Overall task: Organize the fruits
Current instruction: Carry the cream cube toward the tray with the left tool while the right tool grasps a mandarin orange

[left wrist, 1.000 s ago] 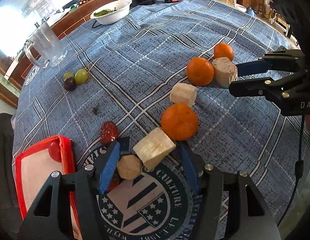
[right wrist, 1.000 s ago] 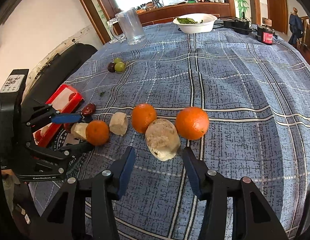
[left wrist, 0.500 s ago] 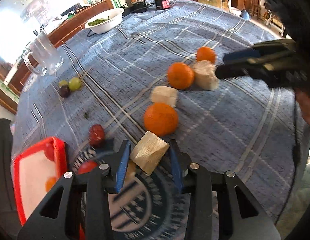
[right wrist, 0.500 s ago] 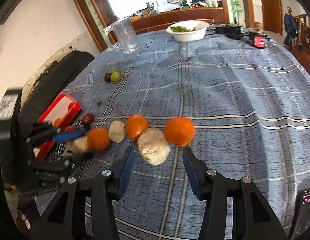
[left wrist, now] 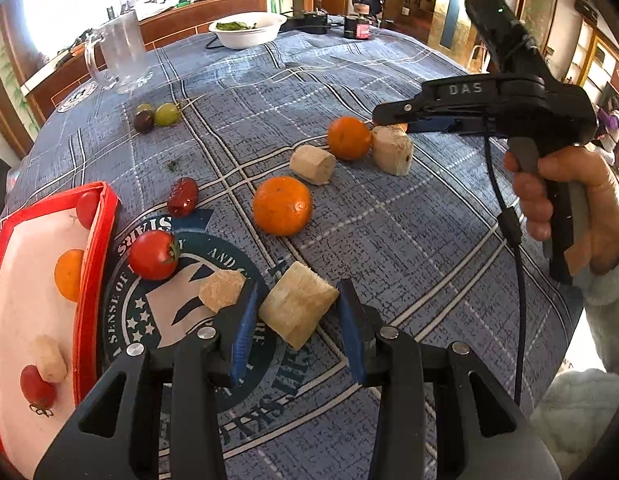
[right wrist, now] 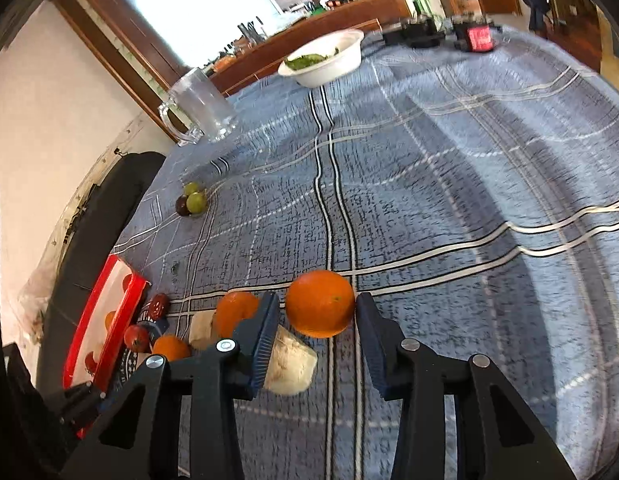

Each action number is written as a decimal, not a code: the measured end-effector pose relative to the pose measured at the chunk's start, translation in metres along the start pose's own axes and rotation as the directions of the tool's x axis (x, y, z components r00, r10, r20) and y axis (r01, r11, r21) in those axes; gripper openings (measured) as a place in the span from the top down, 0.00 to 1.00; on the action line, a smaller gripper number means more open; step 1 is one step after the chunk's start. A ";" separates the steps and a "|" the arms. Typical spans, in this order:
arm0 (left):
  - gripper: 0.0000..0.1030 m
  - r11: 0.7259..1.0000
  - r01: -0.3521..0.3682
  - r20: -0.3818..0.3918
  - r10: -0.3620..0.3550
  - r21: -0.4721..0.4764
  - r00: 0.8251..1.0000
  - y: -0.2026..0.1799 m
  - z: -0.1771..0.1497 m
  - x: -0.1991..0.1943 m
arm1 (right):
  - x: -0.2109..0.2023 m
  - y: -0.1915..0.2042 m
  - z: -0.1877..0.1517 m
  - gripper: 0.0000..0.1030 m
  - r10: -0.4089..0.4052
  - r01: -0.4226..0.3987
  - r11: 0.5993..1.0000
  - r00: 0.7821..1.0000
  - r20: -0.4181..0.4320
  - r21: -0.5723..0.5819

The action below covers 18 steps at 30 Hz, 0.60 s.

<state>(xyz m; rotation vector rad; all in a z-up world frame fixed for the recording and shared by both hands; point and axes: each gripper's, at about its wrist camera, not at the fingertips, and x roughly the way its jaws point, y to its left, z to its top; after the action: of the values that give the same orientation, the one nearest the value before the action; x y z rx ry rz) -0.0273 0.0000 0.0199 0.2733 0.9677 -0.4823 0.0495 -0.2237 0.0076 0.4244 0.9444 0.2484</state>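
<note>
Gripping after just closing: left gripper (left wrist: 297,286) one of four pale chunks (left wrist: 299,314), right gripper (right wrist: 317,297) one of three oranges (right wrist: 320,314).

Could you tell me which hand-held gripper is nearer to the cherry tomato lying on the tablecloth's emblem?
Left. The left hand-held gripper, closed on a pale cut chunk, sits just beside the cherry tomato. The right hand-held gripper is farther along the row, around an orange.

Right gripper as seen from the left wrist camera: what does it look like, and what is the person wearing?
The right gripper is a black pistol-style tool marked DAS in pale letters, with blue pads on its fingers, silver screws, a grey trigger and a small green light on its rear part. A black cable hangs beneath it. The hand holding it emerges from a fluffy pale sleeve.
</note>
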 end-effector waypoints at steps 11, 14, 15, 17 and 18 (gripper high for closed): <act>0.64 0.996 -0.001 0.046 0.005 -0.092 0.999 0.005 -0.010 -0.006 | 0.001 0.018 0.003 0.63 -0.059 0.061 0.996 0.997 0.044 -0.062; 0.64 0.993 0.004 0.053 0.002 -0.117 0.999 0.008 -0.015 -0.011 | -0.008 0.024 0.000 0.63 -0.047 0.051 0.996 0.998 0.051 -0.074; 0.64 0.992 0.002 0.057 0.005 -0.127 0.998 0.010 -0.016 -0.013 | -0.011 0.026 -0.001 0.63 -0.040 0.044 0.996 0.998 0.055 -0.078; 0.64 0.989 -0.003 0.067 0.013 -0.147 0.998 0.013 -0.018 -0.018 | -0.018 0.033 -0.004 0.63 -0.031 0.037 0.995 0.997 0.066 -0.098; 0.64 0.988 -0.009 0.071 0.020 -0.155 0.997 0.015 -0.020 -0.020 | -0.021 0.037 -0.005 0.63 -0.027 0.034 0.994 0.997 0.071 -0.107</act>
<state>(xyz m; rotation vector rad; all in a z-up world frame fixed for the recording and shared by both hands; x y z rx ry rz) -0.0436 0.0266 0.0259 0.1224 0.9259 -0.3990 0.0331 -0.1974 0.0369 0.3164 0.8646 0.2544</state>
